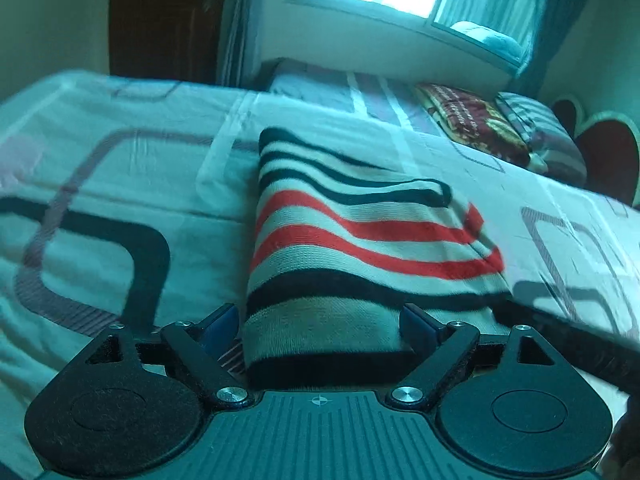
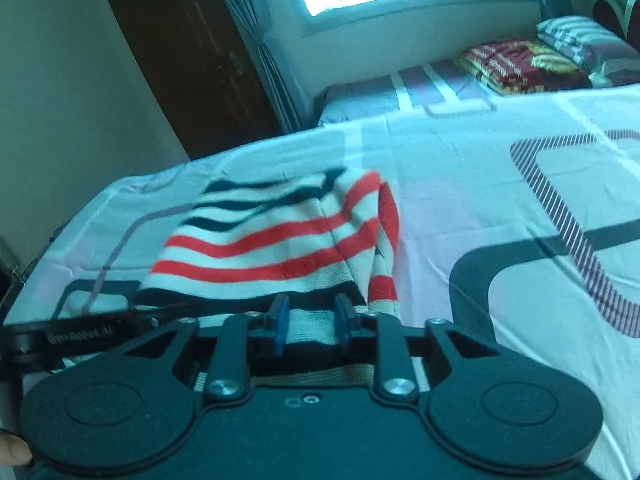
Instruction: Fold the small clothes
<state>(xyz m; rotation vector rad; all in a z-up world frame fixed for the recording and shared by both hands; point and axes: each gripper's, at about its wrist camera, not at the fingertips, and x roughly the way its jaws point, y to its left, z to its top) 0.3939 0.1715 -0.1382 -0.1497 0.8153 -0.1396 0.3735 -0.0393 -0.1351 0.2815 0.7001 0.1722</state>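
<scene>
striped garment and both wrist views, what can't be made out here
- Striped garment near edge: left wrist view, hidden behind the left hand-held gripper body.
- Right hand-held gripper: right wrist view, fabric lies between the fingers, contact unclear.
- Garment type: folded over, blurred in both views.

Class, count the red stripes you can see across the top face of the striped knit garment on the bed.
2. Both run across the middle of the striped garment, one above the other, between the dark stripes at its far end and near end. More may be hidden in the folded layers underneath.
</scene>
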